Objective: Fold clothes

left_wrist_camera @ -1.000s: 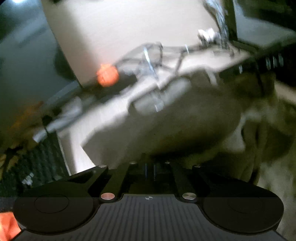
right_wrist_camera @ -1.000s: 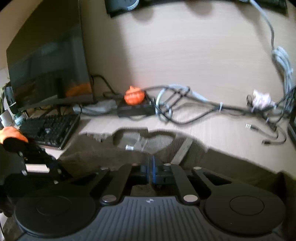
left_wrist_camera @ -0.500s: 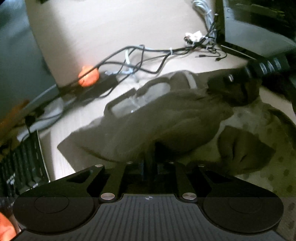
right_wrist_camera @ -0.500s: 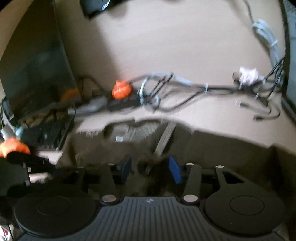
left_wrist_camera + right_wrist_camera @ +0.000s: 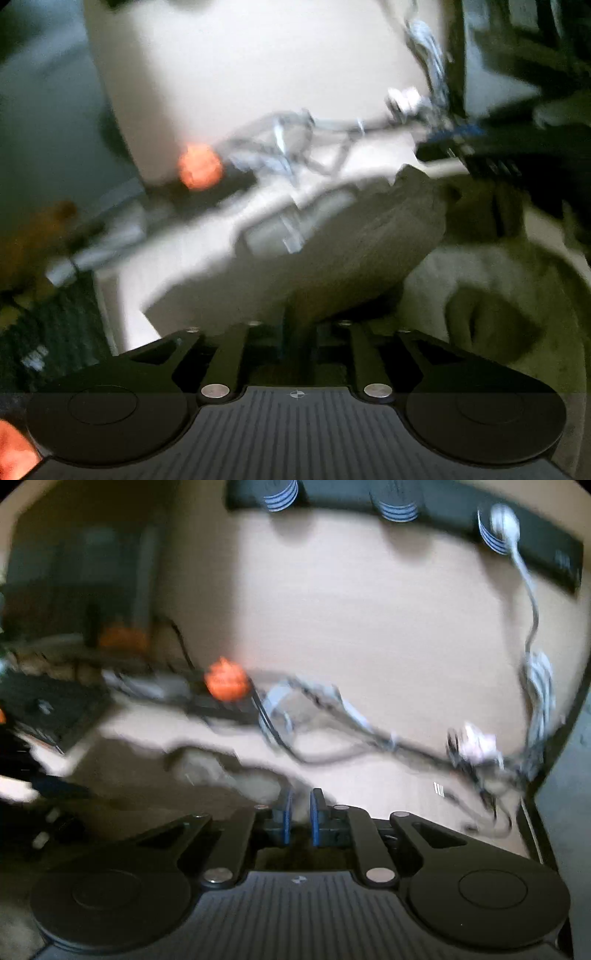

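The left hand-held gripper [image 5: 299, 325] is pinching a fold of the brown garment [image 5: 362, 236], its fingers pressed together on the cloth at about 6 o'clock in its own view, and the fabric is rising from the grip toward 1 o'clock in a bunched ridge, so the hold looks meant to carry an edge across the rest of the cloth. The right hand-held gripper [image 5: 300, 814] is sitting low over the same garment [image 5: 147, 797]; its blue pads [image 5: 286, 812] are standing close with a narrow gap between them, and blur is hiding whether any cloth lies in that gap, so I cannot tell whether it is gripping. The garment is lying on the pale surface [image 5: 369, 775], spread toward 9 o'clock in the right view, with a lighter patterned cloth [image 5: 517, 266] beside it at 3 o'clock in the left view. Behind, at 12 o'clock, a tangle of cables [image 5: 332, 716] and an orange ball-like object [image 5: 225, 683] are sitting clear of the fabric. By my judgement a fold is under way, though how many remain is not settled here.
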{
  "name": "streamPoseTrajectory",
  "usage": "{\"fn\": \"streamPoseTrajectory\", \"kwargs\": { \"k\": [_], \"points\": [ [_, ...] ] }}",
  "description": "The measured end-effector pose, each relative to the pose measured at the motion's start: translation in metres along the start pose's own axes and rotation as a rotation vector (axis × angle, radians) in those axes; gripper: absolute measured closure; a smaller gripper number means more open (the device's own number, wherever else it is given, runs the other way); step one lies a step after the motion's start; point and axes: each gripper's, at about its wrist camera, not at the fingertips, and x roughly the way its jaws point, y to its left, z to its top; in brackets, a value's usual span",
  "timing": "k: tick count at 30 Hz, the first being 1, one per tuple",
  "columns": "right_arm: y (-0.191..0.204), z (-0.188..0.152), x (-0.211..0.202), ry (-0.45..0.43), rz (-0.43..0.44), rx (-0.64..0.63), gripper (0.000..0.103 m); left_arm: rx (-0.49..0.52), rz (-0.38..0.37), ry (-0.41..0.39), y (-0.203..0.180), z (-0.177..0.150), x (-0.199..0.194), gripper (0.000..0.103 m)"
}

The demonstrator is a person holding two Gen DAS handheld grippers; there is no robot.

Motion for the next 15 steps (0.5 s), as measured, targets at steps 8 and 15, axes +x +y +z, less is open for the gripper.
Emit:
{"fn": "streamPoseTrajectory", "kwargs": {
  "k": [8, 15],
  "points": [
    [-0.047, -0.044, -0.066, -0.063, -0.107, 0.233, 0.051, -0.133, -0.065, 0.01, 0.007, -0.013, -0.004, 0.007],
    [-0.08, -0.104, -0.079, 0.084, -0.424, 0.098, 0.051, -0.274, -0.083, -0.076, 0.016, -0.004, -0.031, 0.007]
  ]
}}
